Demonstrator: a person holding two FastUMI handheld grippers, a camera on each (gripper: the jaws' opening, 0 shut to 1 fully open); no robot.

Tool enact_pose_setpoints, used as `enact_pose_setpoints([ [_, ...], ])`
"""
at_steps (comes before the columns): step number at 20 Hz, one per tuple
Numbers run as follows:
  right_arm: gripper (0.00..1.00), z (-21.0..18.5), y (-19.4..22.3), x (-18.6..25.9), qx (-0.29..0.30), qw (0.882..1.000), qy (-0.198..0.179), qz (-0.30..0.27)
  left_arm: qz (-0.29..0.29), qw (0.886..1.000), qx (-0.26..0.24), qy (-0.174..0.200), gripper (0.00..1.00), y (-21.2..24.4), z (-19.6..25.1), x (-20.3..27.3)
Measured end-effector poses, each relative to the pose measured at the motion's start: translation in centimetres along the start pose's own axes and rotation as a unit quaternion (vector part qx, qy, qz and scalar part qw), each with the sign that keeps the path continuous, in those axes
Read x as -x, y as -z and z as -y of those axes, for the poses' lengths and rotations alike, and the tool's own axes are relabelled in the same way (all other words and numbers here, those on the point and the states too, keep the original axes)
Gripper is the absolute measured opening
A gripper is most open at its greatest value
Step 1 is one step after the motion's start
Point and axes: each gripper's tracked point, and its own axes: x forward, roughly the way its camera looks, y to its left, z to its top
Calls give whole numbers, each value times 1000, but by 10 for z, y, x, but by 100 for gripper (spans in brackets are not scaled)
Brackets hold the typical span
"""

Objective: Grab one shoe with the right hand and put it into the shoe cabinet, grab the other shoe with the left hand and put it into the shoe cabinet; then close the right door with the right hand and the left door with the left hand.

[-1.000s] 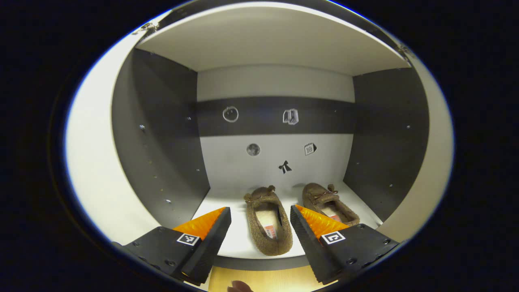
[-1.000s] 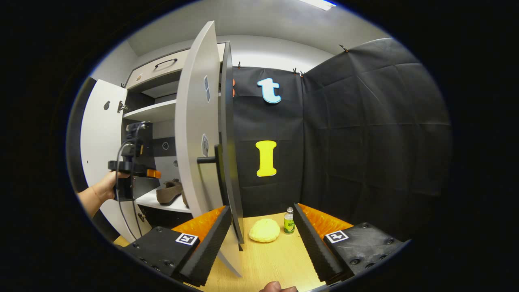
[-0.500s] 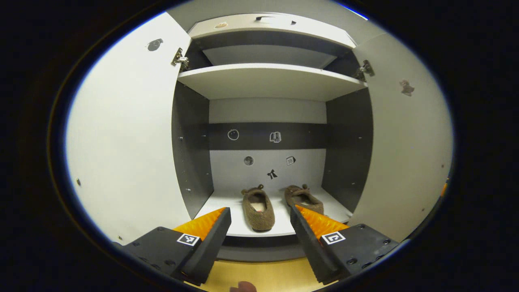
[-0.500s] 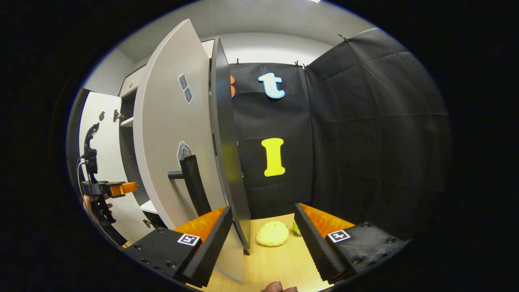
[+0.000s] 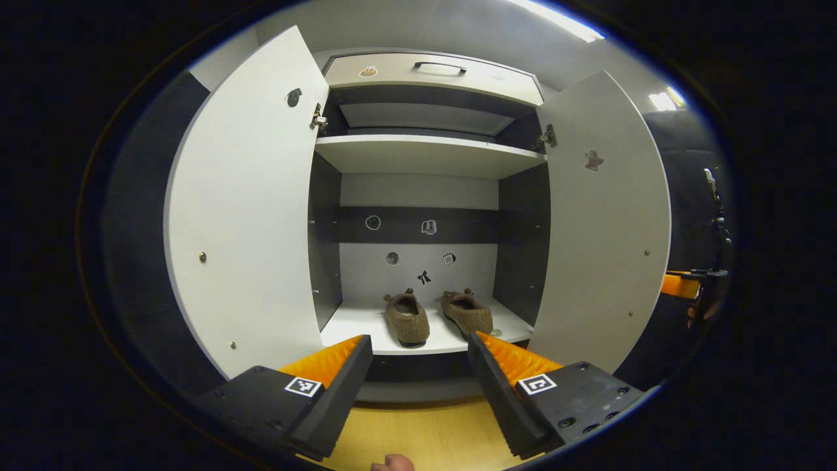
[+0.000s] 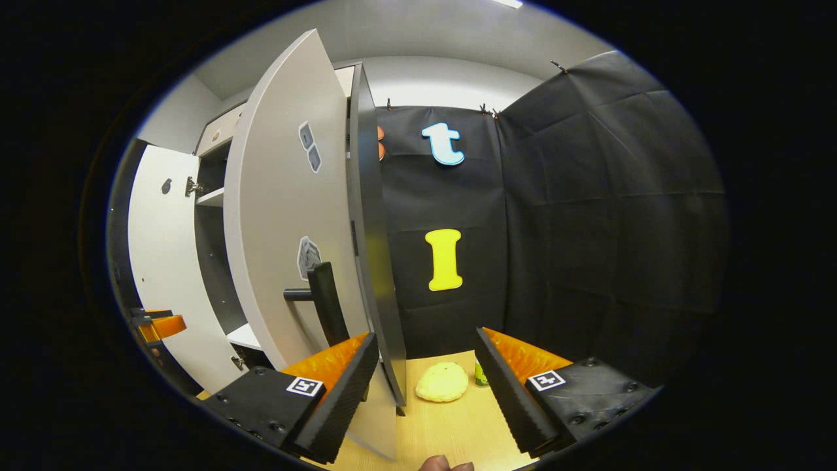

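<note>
Two brown fuzzy shoes stand side by side on the cabinet's bottom shelf, the left shoe and the right shoe. Both cabinet doors stand wide: the left door and the right door. My left gripper is open and empty, well back from the shelf. In the right gripper view, my right gripper is open and empty just behind the right door's outer face, close to its dark bar handle. The left gripper shows at the far left there.
A yellow sponge-like lump and a small green bottle sit on the wooden floor by the black cloth wall. An upper shelf and a drawer with a handle top the cabinet.
My left gripper has pulled back out of the cabinet, leaving the shoe on the shelf; both doors now show in full. My right gripper shifted slightly around the right door's outer face.
</note>
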Motion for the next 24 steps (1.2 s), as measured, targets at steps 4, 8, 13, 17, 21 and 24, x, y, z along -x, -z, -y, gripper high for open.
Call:
enact_pose_setpoints([
  [4, 98, -13, 2, 6, -2, 1000, 18, 2, -8, 999, 31, 3, 94, 12, -19, 22],
  [8, 98, -37, 6, 11, -2, 1000, 12, 5, -13, 999, 40, -7, 92, 23, -34, 38],
  [13, 98, -78, 12, 11, -13, 1000, -11, 4, -16, 999, 32, -7, 93, 28, -46, 52],
  [17, 98, -99, 17, 9, -25, 999, -22, 1, -20, 999, 36, -9, 94, 31, -54, 59],
  [21, 98, -127, 21, 1, -33, 999, -36, -6, -19, 999, 30, -16, 94, 29, -65, 63],
  [24, 98, -151, 26, -5, -34, 998, -54, -11, -16, 999, 31, -23, 93, 27, -74, 68],
])
